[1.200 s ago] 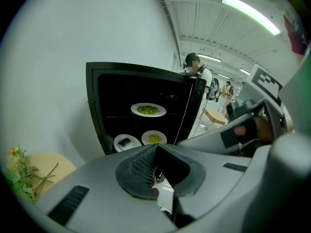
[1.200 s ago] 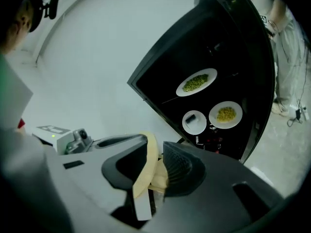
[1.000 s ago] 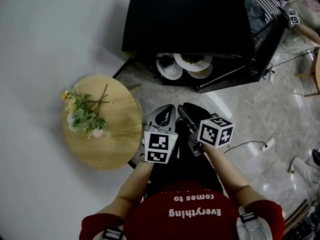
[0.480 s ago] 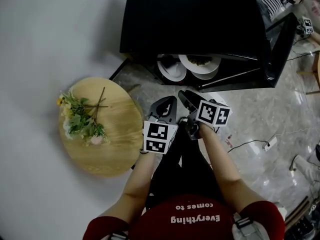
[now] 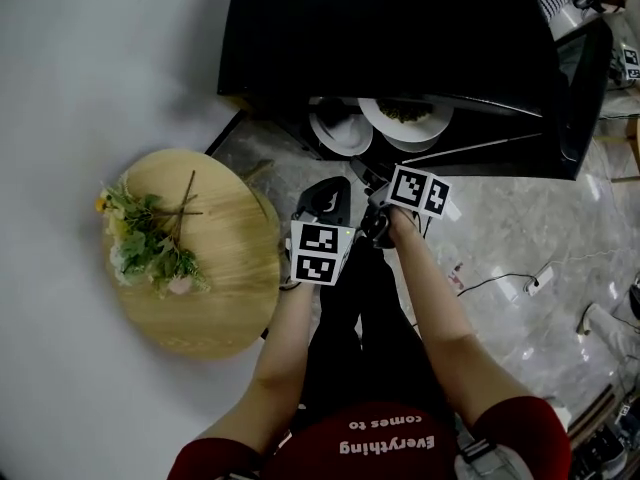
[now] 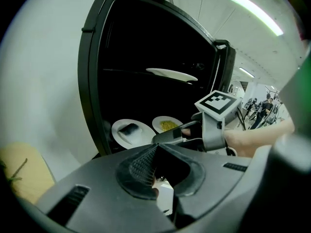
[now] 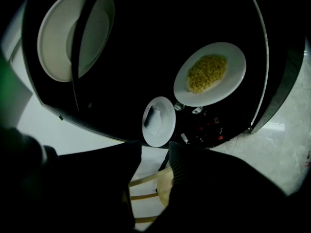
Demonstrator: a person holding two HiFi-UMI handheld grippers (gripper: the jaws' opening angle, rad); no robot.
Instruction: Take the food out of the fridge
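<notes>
The black fridge (image 5: 400, 28) stands open. On its bottom shelf sit a white plate with a dark piece of food (image 5: 340, 133) (image 6: 130, 131) (image 7: 158, 120) and a white plate of yellow food (image 5: 405, 116) (image 6: 167, 124) (image 7: 210, 74). An empty-looking white plate (image 6: 171, 74) (image 7: 73, 33) lies on a higher shelf. My left gripper (image 5: 325, 203) (image 6: 156, 147) is short of the shelf, its tips meeting, nothing held. My right gripper (image 5: 367, 176) (image 6: 170, 137) (image 7: 154, 152) is closer to the plates; its jaws have just been opening and nothing is between them.
A round wooden table (image 5: 225, 298) with a bunch of flowers (image 5: 150, 243) stands left of me, close to my left arm. The fridge door (image 5: 585, 98) hangs open at the right. A cable (image 5: 500, 286) lies on the marble floor. People stand far off in the left gripper view.
Both grippers have moved forward and down toward the fridge's bottom shelf. The right gripper has rolled, and it now leads the left one.
</notes>
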